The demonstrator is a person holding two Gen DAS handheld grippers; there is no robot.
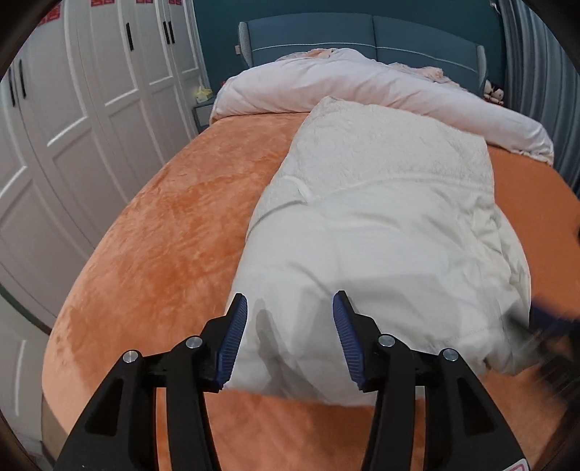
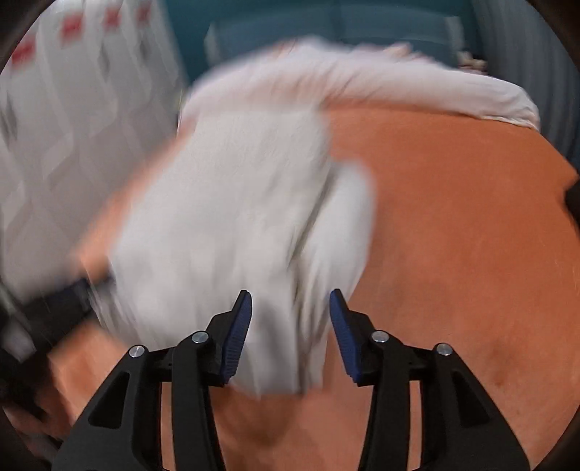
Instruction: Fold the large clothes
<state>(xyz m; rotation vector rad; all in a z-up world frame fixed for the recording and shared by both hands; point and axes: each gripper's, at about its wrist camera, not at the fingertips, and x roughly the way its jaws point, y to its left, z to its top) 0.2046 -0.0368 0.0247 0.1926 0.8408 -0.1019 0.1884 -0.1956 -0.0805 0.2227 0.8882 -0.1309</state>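
Observation:
A large white padded garment (image 1: 380,224), with a fleecy part at its far end, lies as a long folded bundle on the orange bedspread (image 1: 156,224). My left gripper (image 1: 290,295) stands open over the bundle's near left corner. Cloth shows between the pads, but they do not press on it. In the blurred right wrist view the same garment (image 2: 224,217) reaches down between the fingers of my right gripper (image 2: 290,292). Its jaws stand apart, with a gap at the right pad. Each view shows the other gripper as a dark blur at the frame's edge (image 1: 554,326) (image 2: 61,300).
A rolled pale pink duvet (image 1: 362,87) lies across the head of the bed in front of a blue headboard (image 1: 362,32). White wardrobe doors (image 1: 90,108) run along the left side. A grey curtain (image 1: 536,72) hangs at the right. Orange bedspread (image 2: 471,235) lies bare right of the garment.

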